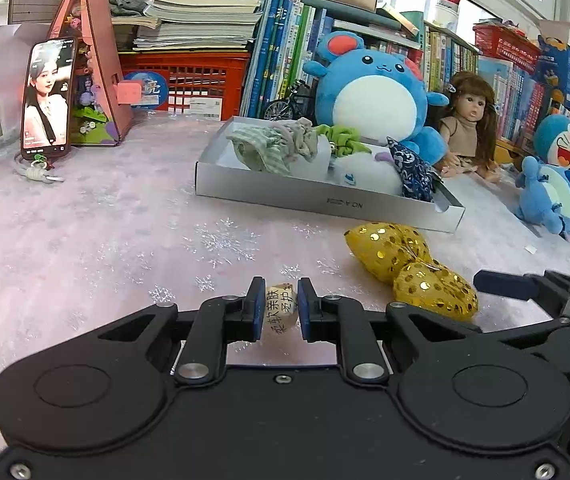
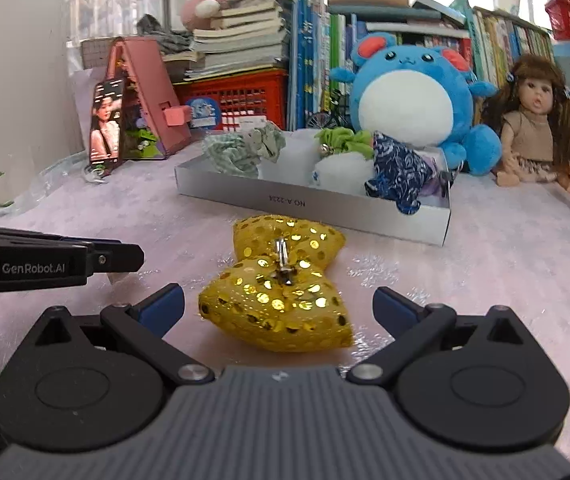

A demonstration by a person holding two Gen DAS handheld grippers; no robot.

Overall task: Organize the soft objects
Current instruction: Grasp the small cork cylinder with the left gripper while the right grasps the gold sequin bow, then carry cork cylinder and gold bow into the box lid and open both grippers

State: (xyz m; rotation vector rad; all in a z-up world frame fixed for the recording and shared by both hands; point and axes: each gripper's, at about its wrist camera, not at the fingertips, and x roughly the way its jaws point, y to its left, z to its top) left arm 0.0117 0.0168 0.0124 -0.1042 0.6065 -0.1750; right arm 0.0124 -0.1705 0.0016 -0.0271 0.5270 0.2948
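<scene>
I had L claw (image 1: 281, 308) clenched on small printed packet (image 1: 281, 311) nr bench (image 1: 85, 240) front edge, R claw (image 2: 279, 304) released, pads either side of gold bow (image 2: 281, 288), apart from it

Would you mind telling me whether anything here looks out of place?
Yes: the gold sequinned bow lies on the tablecloth outside the grey tray, clip side up, and the navy patterned pouch droops over the tray's front wall.
</scene>
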